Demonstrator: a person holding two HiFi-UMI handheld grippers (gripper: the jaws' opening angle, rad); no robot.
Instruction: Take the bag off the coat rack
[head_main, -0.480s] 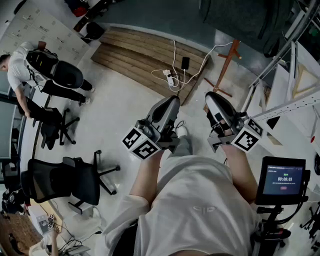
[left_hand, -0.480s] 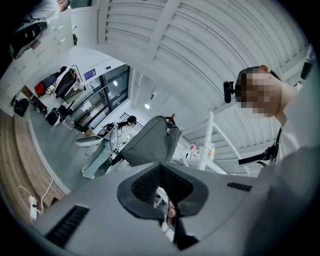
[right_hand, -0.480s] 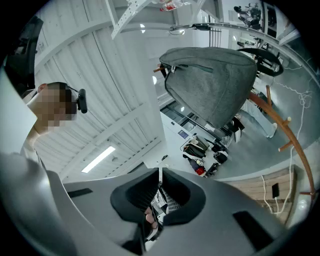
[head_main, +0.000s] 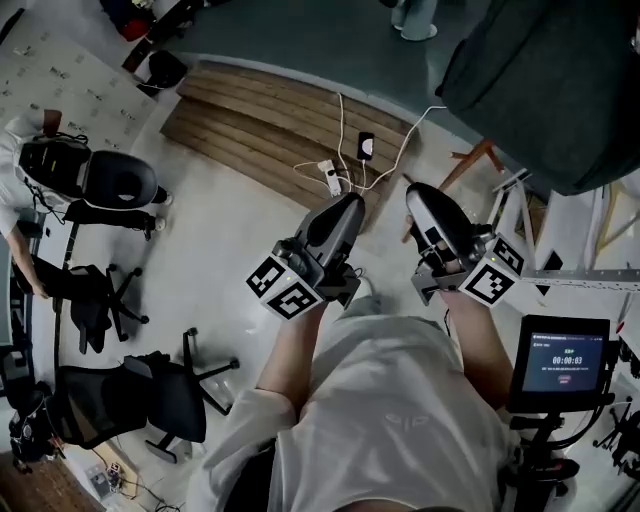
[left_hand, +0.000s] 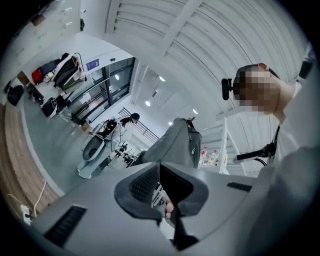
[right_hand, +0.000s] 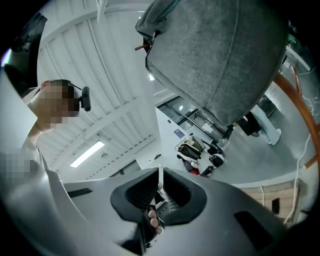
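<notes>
Grey bag hangs over white floor beside wooden platform.

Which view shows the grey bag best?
Right gripper view: the grey bag fills the upper frame, felt texture clear. Left gripper view shows it small and distant; head view crops it at the top right corner.
</notes>
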